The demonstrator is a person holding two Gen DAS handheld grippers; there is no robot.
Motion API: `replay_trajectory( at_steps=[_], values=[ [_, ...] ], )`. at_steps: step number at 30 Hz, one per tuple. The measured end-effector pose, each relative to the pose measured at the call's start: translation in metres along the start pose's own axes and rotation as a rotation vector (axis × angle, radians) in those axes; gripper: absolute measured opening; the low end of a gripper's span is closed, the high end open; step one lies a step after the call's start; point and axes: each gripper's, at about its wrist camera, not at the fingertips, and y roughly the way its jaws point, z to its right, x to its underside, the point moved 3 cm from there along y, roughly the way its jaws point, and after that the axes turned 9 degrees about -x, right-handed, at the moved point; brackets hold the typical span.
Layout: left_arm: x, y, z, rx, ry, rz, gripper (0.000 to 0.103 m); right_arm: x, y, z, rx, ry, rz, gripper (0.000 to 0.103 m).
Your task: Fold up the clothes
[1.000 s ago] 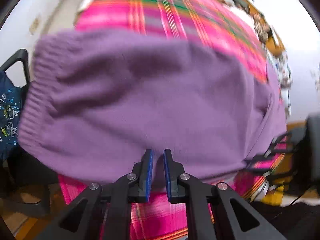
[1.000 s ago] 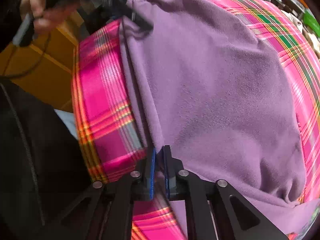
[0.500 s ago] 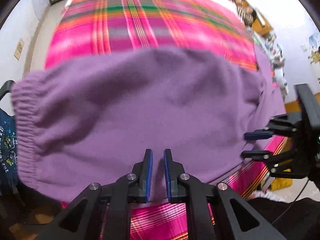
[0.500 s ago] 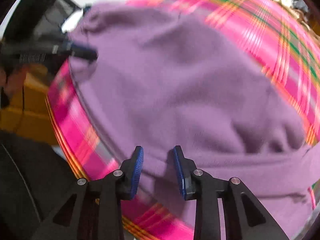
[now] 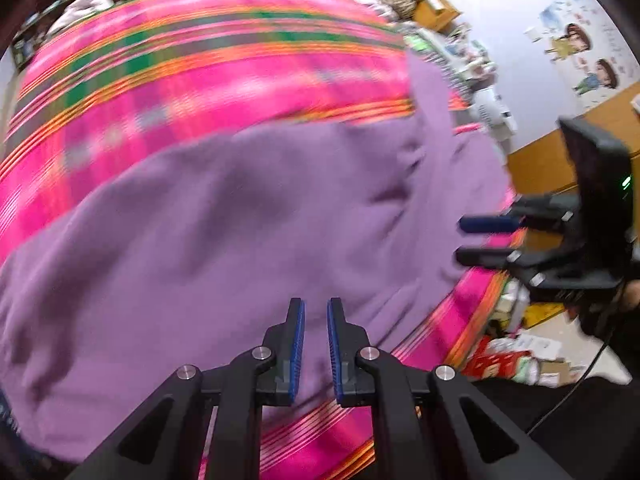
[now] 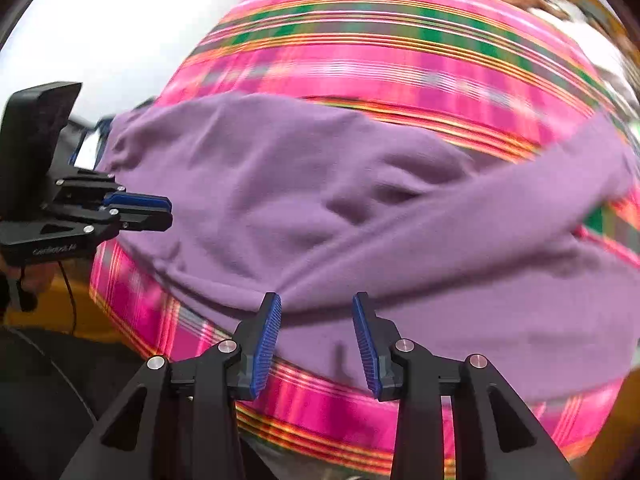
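The soft purple fleece garment [image 6: 320, 208] lies folded on the pink plaid blanket [image 6: 400, 52]. The right gripper [image 6: 316, 336], jaws just opening, holds nothing; the left gripper [image 5: 316, 340] hovers narrowly parted, empty. The loose top layer may slide, undoing the fold.

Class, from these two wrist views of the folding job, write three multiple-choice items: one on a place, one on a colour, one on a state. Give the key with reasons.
1. Where does the purple garment lie?
A. on the plaid cloth
B. on a chair
C. on the floor

2. What colour are the gripper pads?
A. red
B. blue
C. white

3. How does the right gripper stand?
A. clamped on fabric
B. open, holding nothing
C. out of view

Key:
1 A, pink plaid shows all round the garment.
2 B, the ribbed pads are blue.
3 B, its jaws have just been opening and stand apart with nothing gripped between them.
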Motion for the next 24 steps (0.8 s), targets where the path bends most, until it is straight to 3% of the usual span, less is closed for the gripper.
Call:
replay_trajectory(
  at_steps=[3, 10, 19, 24],
  values=[
    [0.003, 0.005, 0.030, 0.048, 0.027, 0.005, 0.011, -0.008, -0.041, 0.030, 0.020, 0.083, 0.039, 0.044],
    [-0.021, 0.020, 0.081, 0.049, 0.068, -0.019, 0.011, -0.001, -0.066, 0.089, 0.017, 0.242, 0.124, 0.048],
    [-0.086, 0.045, 0.140, -0.047, 0.013, 0.015, 0.018, -0.022, -0.083, 0.165, -0.058, 0.276, 0.166, 0.053],
    [-0.126, 0.071, 0.149, -0.114, -0.042, 0.006, 0.019, -0.044, -0.084, 0.213, -0.026, 0.211, 0.125, 0.053]
  ],
)
